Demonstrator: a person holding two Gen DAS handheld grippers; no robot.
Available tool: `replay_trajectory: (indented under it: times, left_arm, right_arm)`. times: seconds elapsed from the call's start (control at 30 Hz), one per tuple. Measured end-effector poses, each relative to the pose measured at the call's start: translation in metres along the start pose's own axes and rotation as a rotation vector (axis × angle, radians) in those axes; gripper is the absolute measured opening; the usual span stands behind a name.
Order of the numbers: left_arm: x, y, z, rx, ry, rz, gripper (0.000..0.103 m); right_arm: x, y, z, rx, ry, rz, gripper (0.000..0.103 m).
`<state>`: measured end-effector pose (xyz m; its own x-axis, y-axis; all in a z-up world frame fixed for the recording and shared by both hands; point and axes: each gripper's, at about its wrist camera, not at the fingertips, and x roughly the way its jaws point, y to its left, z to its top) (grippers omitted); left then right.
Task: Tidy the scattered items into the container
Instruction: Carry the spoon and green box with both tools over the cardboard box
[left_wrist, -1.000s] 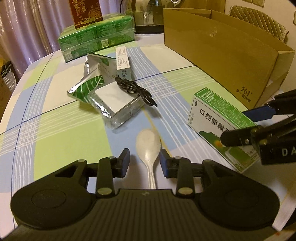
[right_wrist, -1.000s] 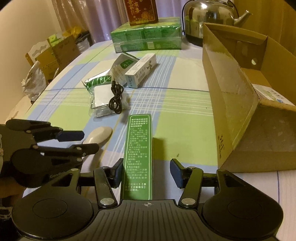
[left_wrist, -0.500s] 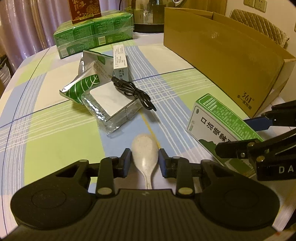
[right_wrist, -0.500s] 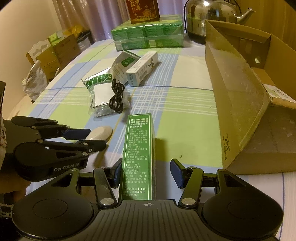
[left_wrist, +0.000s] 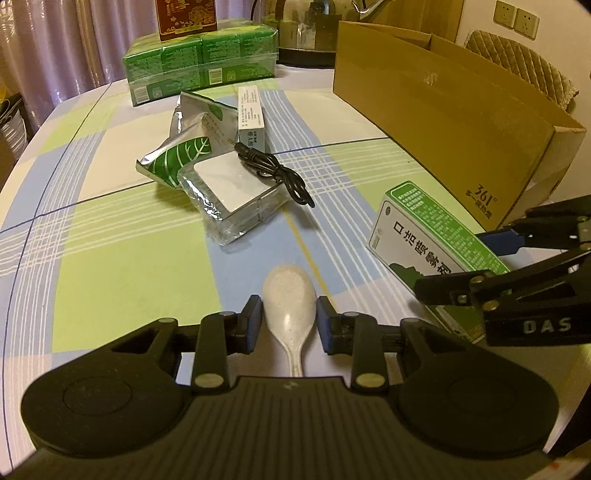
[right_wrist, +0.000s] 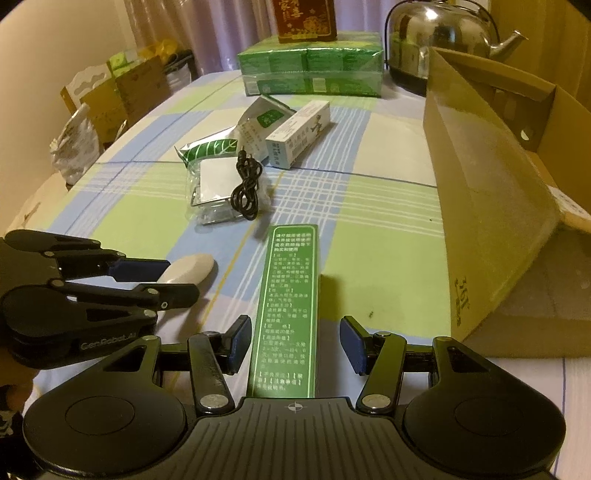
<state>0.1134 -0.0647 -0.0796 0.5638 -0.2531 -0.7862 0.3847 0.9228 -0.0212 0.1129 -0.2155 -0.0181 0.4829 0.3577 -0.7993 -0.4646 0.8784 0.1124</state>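
— So, where is the left gripper (left_wrist: 289, 319)?

— Low over the checked tablecloth (left_wrist: 110, 236), with a pale speckled spoon (left_wrist: 290, 295) between its blue pads. The jaws stand close on either side of the bowl of the spoon. Whether the pads actually press it, I cannot tell; a thin gap seems to show on each side. The handle runs back under the gripper body.

— And the right gripper (right_wrist: 295, 345)?

— Its jaws are spread wide around a long green medicine box (right_wrist: 288, 310) that stands on its narrow edge on the cloth. The left pad is just beside the box; the right pad is clearly apart from it.

— Where is the container?

— The cardboard box (right_wrist: 480, 206) sits to the right of the green box, open at the top, its tall side wall facing the grippers. Something flat and pale lies inside; I cannot make out what.

— What else is scattered?

— Mid-table, a foil pouch with a green leaf print (left_wrist: 177, 160), a clear wrapped packet with a white square (left_wrist: 229, 188) and a coiled black cable (right_wrist: 246, 188) lying across it. Behind them a white carton (right_wrist: 299, 134) leans beside a silver sachet (right_wrist: 264, 123). Farther back is a green shrink-wrapped pack (left_wrist: 201, 62) with a red tin (right_wrist: 304, 18) on top, and a steel kettle (right_wrist: 439, 40) beside it.
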Motion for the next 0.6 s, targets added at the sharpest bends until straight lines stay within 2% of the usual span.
replay_trajectory:
  times: [0.17,0.2,0.23,0.6]
  left_arm:
    - [-0.002,0.001,0.002,-0.009,-0.008,-0.002,0.026]
    - [-0.002,0.001,0.002,-0.011,-0.008,-0.002,0.026]
    - [-0.002,0.001,0.002,-0.012,-0.008,-0.002,0.026]
    - [-0.019,-0.002,0.003,-0.017,-0.045,-0.012,0.026]
  right_arm:
    - [0.015,0.003,0.007,-0.017,0.040,-0.019,0.049]
    - [0.017,0.003,0.007,-0.016,0.046,-0.024,0.043]
    - [0.018,0.003,0.008,-0.017,0.050,-0.029,0.028]
    - [-0.017,0.004,0.009,0.005,-0.023,-0.049,0.028]
